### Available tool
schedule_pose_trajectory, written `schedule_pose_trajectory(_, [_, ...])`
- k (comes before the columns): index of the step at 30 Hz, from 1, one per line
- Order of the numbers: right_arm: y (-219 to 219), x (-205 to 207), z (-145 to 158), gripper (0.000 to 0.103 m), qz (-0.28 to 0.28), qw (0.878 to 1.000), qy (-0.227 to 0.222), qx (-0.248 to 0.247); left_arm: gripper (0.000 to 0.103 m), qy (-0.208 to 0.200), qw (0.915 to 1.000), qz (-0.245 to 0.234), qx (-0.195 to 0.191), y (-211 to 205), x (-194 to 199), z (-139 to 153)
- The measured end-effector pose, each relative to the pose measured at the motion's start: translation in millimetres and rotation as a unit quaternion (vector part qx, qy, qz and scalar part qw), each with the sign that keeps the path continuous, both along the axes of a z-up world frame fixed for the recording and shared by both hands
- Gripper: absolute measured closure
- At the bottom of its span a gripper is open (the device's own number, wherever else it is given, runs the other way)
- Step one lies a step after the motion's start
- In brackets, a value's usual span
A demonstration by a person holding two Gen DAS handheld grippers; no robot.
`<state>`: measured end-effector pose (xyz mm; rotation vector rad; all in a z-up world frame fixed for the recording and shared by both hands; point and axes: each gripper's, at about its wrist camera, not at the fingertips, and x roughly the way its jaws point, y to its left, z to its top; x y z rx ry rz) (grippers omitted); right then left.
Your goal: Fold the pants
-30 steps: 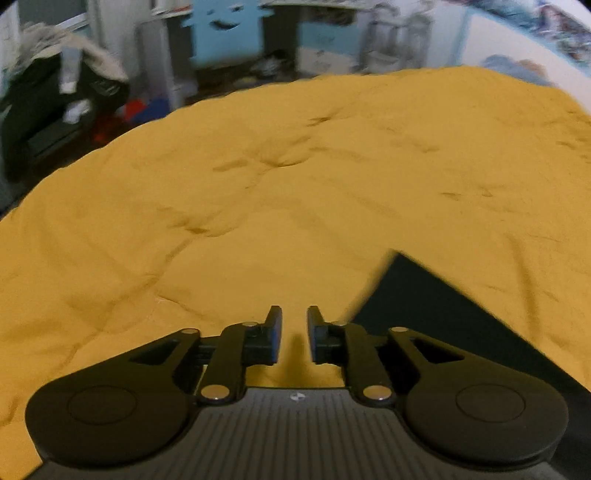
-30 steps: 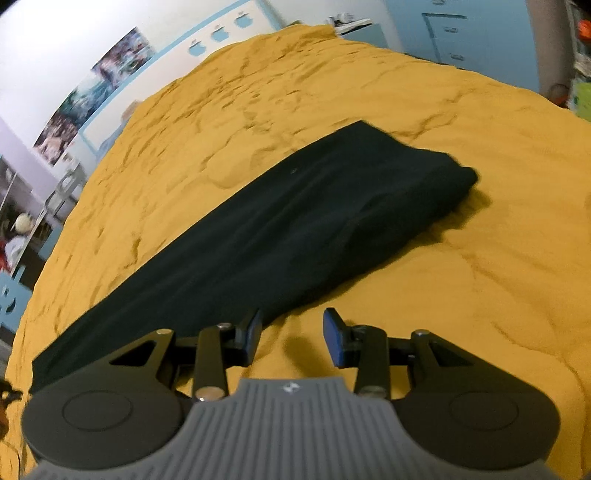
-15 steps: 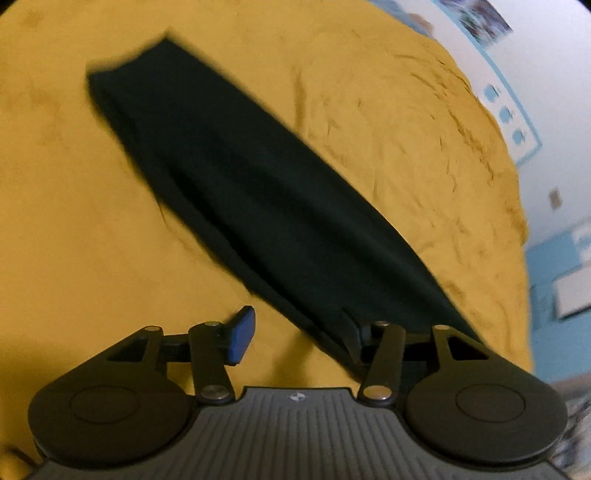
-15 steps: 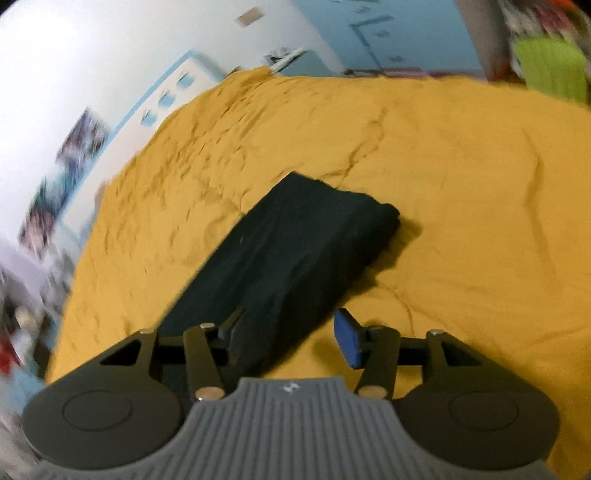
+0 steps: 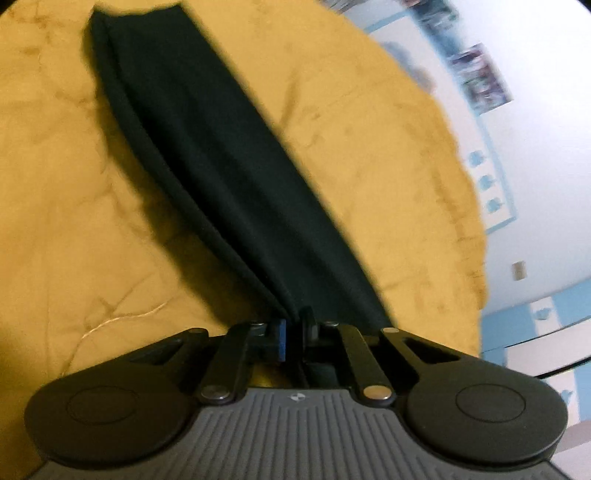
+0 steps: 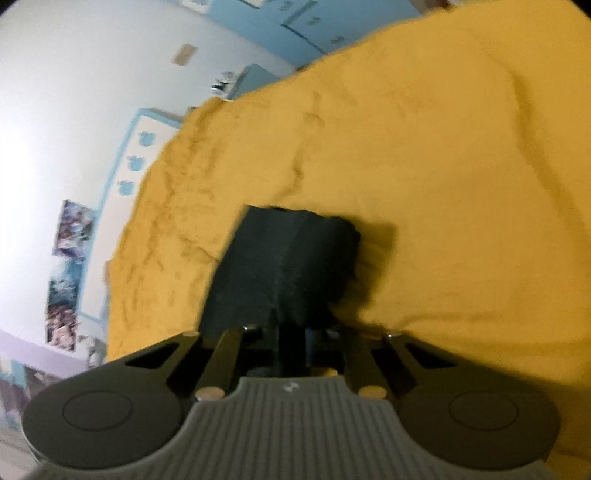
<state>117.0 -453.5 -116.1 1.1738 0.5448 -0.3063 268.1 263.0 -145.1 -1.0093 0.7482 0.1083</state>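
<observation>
Black pants [image 5: 221, 177], folded lengthwise into a long strip, lie on a yellow bedspread [image 5: 55, 221]. My left gripper [image 5: 293, 332] is shut on the near edge of the pants, and the strip runs away from it to the upper left. In the right wrist view my right gripper [image 6: 291, 339] is shut on the pants [image 6: 288, 258] too; a short stretch of cloth reaches to the far end, where it casts a shadow on the bedspread [image 6: 461, 184].
The bed's edge meets a white wall with photos [image 5: 480, 77] and a blue-framed strip [image 6: 133, 162]. Blue cabinets [image 6: 295, 22] stand beyond the bed.
Both grippers were open above the pants half a second ago. Both have come down to the cloth and shut on it. The views have tilted toward the wall.
</observation>
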Motion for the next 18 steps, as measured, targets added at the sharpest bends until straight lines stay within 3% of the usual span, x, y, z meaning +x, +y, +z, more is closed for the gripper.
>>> schedule_pose_trajectory(2, [4.3, -1.3, 6.5, 0.097, 0.008, 1.000, -0.008, -0.016, 0.096, 0.001, 1.0000, -0.003, 0.004, 2.3, -3.2, 2.0])
schedule_pose_trajectory(5, [6.6, 0.7, -14.8, 0.097, 0.011, 0.999, 0.047, -0.016, 0.094, 0.063, 0.9978, -0.001, 0.023, 3.8, 6.6, -16.9])
schedule_pose_trajectory(8, [4.2, -3.2, -29.9, 0.099, 0.010, 0.999, 0.038, -0.005, 0.091, 0.054, 0.9983, 0.020, -0.011, 15.6, 1.4, -28.9])
schedule_pose_trajectory(12, [9.3, -7.8, -8.2, 0.091, 0.010, 0.997, 0.065, -0.043, 0.085, 0.047, 0.9968, 0.063, -0.014, 31.7, -11.2, -17.8])
schedule_pose_trajectory(14, [15.4, -14.4, 12.2, 0.078, -0.002, 0.993, 0.079, -0.093, 0.080, 0.043, 0.9953, 0.085, -0.019, 44.3, -18.7, -10.8])
schedule_pose_trajectory(18, [45.9, -21.2, 51.5, 0.078, 0.013, 0.966, 0.084, -0.243, 0.062, 0.033, 0.9920, 0.121, 0.008, 69.2, -18.9, -1.2])
